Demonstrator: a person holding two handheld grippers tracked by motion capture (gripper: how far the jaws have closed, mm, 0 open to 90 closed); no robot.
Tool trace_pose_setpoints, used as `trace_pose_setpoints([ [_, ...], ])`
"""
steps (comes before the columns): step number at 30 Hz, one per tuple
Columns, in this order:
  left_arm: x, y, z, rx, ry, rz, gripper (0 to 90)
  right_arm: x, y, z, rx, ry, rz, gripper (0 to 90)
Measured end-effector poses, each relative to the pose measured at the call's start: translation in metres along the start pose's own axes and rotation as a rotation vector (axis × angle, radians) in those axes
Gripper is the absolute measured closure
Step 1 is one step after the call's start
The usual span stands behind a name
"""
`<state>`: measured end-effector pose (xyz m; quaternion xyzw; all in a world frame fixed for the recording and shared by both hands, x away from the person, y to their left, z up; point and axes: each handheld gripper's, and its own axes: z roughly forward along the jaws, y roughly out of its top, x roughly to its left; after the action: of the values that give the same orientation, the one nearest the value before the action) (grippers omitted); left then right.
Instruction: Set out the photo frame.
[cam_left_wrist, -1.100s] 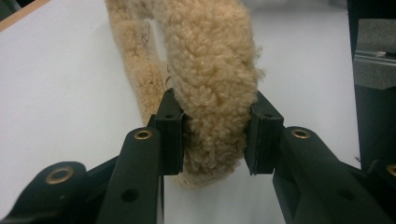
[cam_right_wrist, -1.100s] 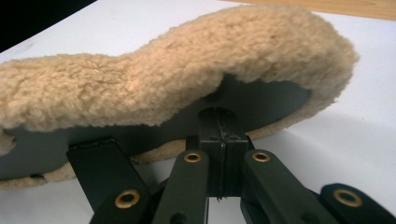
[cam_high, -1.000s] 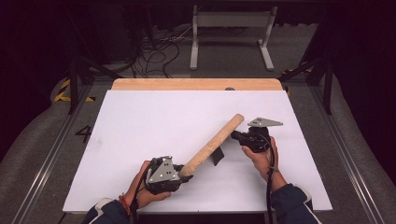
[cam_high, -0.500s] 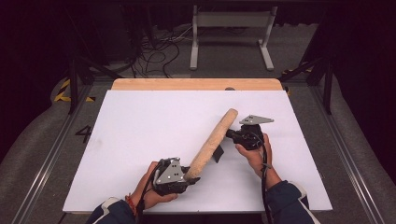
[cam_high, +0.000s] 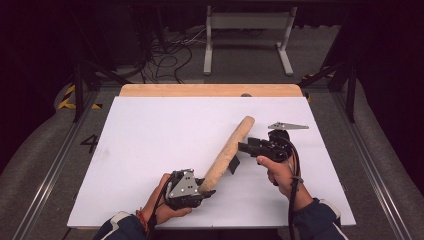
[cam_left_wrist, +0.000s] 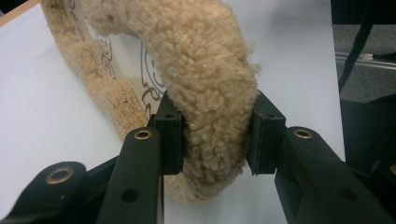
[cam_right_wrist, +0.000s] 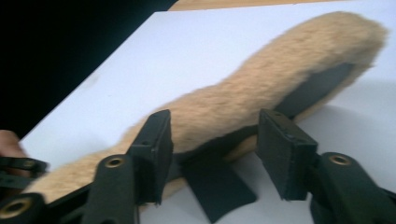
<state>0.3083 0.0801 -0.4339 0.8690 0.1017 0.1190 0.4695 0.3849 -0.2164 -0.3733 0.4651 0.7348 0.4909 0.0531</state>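
With the left tongs (cam_high: 204, 186) clamped on the near end of the fleece pad (cam_high: 227, 152), held tilted above the bench (cam_high: 150, 130), the right tongs (cam_high: 245, 146), apart, should square up around its middle before closing.

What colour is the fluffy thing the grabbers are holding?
The fluffy cover is light tan, like sheepskin. It shows best in the left gripper view.

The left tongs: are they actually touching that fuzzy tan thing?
Touching. In the left gripper view, both pads of the left tongs press into the fleece sleeve.
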Motion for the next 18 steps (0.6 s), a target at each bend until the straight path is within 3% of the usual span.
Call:
trace_pose_setpoints([
  [4, -0.003, 0.002, 0.002, -0.003, 0.006, -0.002, 63.1, 0.007, 0.002, 0.007, 0.019, -0.017, 0.017, 31.9],
  [7, -0.003, 0.002, 0.004, -0.004, 0.009, -0.007, 62.0, 0.007, 0.004, 0.017, 0.049, -0.033, 0.079, 24.5],
  [11, -0.005, 0.002, 0.007, -0.003, 0.012, -0.018, 60.1, 0.013, 0.005, 0.028, 0.079, -0.038, 0.147, 23.1],
  [14, -0.006, 0.003, 0.009, -0.007, 0.008, -0.022, 58.6, 0.024, 0.003, 0.039, 0.131, -0.065, 0.138, 19.9],
  [18, -0.006, 0.004, 0.011, -0.004, 0.01, -0.018, 57.2, 0.027, 0.002, 0.049, 0.16, -0.1, 0.143, 21.3],
])
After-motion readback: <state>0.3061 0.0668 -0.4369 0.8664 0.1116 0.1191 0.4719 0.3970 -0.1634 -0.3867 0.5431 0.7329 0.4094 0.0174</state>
